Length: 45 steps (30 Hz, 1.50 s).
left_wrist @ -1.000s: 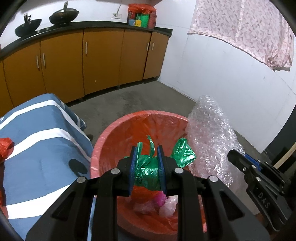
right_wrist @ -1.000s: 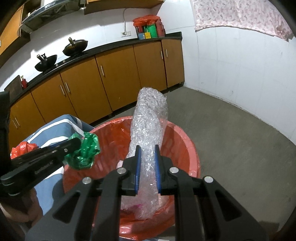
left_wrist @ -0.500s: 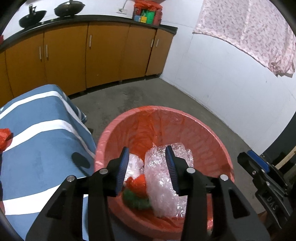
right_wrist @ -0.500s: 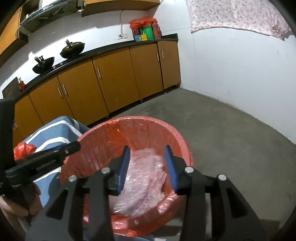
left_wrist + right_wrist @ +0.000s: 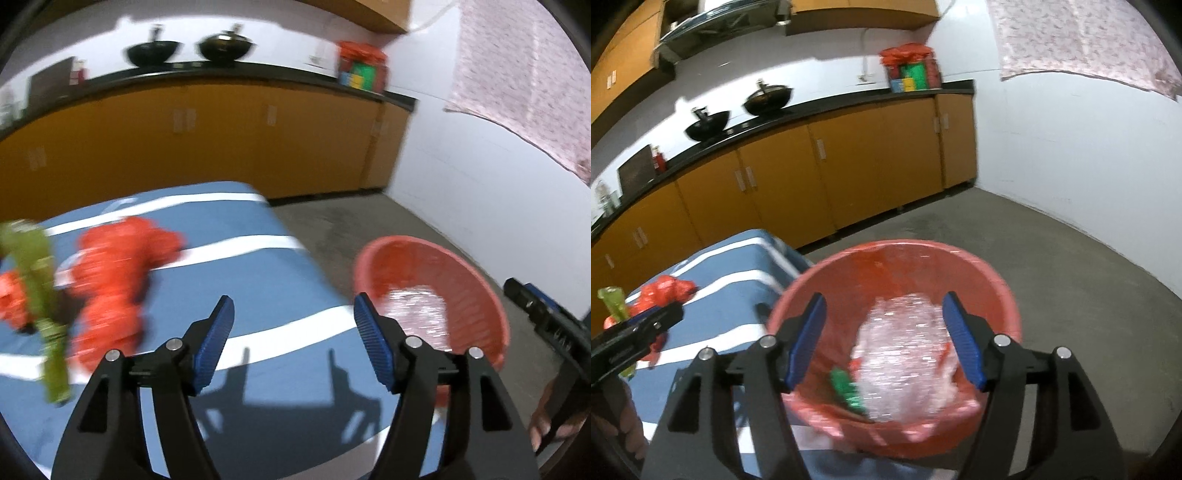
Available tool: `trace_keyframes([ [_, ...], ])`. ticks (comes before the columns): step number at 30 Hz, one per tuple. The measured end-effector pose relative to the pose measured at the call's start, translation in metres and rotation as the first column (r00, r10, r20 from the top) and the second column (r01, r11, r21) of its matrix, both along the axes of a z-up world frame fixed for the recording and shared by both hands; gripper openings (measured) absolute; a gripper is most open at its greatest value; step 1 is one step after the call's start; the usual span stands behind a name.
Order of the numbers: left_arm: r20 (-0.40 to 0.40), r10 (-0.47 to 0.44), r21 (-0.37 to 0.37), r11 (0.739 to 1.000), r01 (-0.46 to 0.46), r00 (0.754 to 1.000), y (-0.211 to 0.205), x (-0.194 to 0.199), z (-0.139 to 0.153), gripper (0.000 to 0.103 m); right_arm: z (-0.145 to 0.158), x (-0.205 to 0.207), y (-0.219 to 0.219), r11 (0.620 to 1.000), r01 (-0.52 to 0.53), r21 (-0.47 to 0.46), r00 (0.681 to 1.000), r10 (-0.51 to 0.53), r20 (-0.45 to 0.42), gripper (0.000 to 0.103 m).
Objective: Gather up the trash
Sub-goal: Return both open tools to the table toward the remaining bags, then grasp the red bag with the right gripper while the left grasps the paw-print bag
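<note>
Two long walls frame the room: one lined with orange cabinets under a black counter, the other plain white with a pink patterned cloth hanging high on it. On the counter sit two dark woks and, toward the corner, a red bag with coloured boxes. Nearer in, a table covered with a blue cloth with white stripes stands on the grey concrete floor. Just beside the table's edge is a red basin lined with red plastic. Inside it lies a crumpled wad of bubble wrap, and against the wrap's left side a scrap of green plastic. On the striped cloth, well apart from the basin, lies a bunched red plastic bag, blurred, with a yellow-green wrapper next to it on its left side; whether they touch I cannot tell. The left gripper hangs over the table's corner between the red bag and the basin, its blue-padded jaws spread wide with nothing between them. The right gripper hangs above the basin, its jaws likewise spread wide and empty, the bubble wrap showing below the gap.
</note>
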State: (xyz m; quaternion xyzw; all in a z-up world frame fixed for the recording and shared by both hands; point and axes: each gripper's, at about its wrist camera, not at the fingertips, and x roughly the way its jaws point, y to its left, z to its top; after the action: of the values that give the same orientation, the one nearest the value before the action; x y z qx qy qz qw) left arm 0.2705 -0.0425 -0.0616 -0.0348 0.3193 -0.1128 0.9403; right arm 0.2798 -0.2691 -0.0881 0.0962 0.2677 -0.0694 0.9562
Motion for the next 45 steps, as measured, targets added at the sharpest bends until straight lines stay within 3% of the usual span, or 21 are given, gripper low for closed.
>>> trace_keyframes([
  [4, 0.030, 0.167, 0.045, 0.985, -0.169, 0.985, 0.052, -0.020, 0.001, 0.083, 0.003, 0.007, 0.040, 0.996, -0.094, 0.006, 0.996, 0.094, -0.006, 0.065],
  [7, 0.047, 0.292, 0.099, 0.950, -0.296, 0.955, 0.094, -0.034, -0.004, 0.086, 0.004, 0.014, 0.079, 0.984, -0.178, 0.008, 0.984, 0.178, -0.011, 0.065],
  [12, 0.038, 0.412, 0.114, 0.903, -0.413, 0.911, 0.146, -0.050, -0.012, 0.091, 0.005, 0.025, 0.146, 0.949, -0.315, 0.019, 0.949, 0.315, -0.022, 0.065],
  [16, 0.060, 0.458, 0.128, 0.878, -0.462, 0.887, 0.176, -0.060, -0.016, 0.091, 0.007, 0.039, 0.196, 0.919, -0.392, 0.032, 0.919, 0.393, -0.033, 0.064],
  [25, 0.073, 0.513, 0.091, 0.850, -0.518, 0.855, 0.231, -0.070, -0.018, 0.091, -0.001, 0.079, 0.270, 0.881, -0.467, 0.080, 0.876, 0.473, -0.099, 0.064],
  [28, 0.076, 0.528, 0.089, 0.841, -0.533, 0.846, 0.243, -0.072, -0.019, 0.091, -0.007, 0.089, 0.292, 0.873, -0.485, 0.057, 0.864, 0.488, -0.123, 0.064],
  [32, 0.075, 0.541, 0.087, 0.833, -0.546, 0.837, 0.258, -0.075, -0.020, 0.091, -0.021, 0.102, 0.310, 0.871, -0.490, 0.030, 0.856, 0.487, -0.172, 0.064],
  [37, 0.056, 0.557, 0.051, 0.827, -0.559, 0.829, 0.273, -0.075, -0.024, 0.091, -0.042, 0.113, 0.315, 0.872, -0.485, 0.063, 0.843, 0.486, -0.229, 0.063],
  [40, 0.041, 0.538, 0.018, 0.842, -0.539, 0.842, 0.274, -0.074, -0.027, 0.091, -0.049, 0.114, 0.319, 0.860, -0.506, 0.066, 0.827, 0.505, -0.247, 0.047],
  [45, 0.012, 0.476, 0.018, 0.879, -0.476, 0.879, 0.258, -0.066, -0.029, 0.091, -0.046, 0.107, 0.318, 0.858, -0.512, 0.028, 0.832, 0.504, -0.233, 0.039],
])
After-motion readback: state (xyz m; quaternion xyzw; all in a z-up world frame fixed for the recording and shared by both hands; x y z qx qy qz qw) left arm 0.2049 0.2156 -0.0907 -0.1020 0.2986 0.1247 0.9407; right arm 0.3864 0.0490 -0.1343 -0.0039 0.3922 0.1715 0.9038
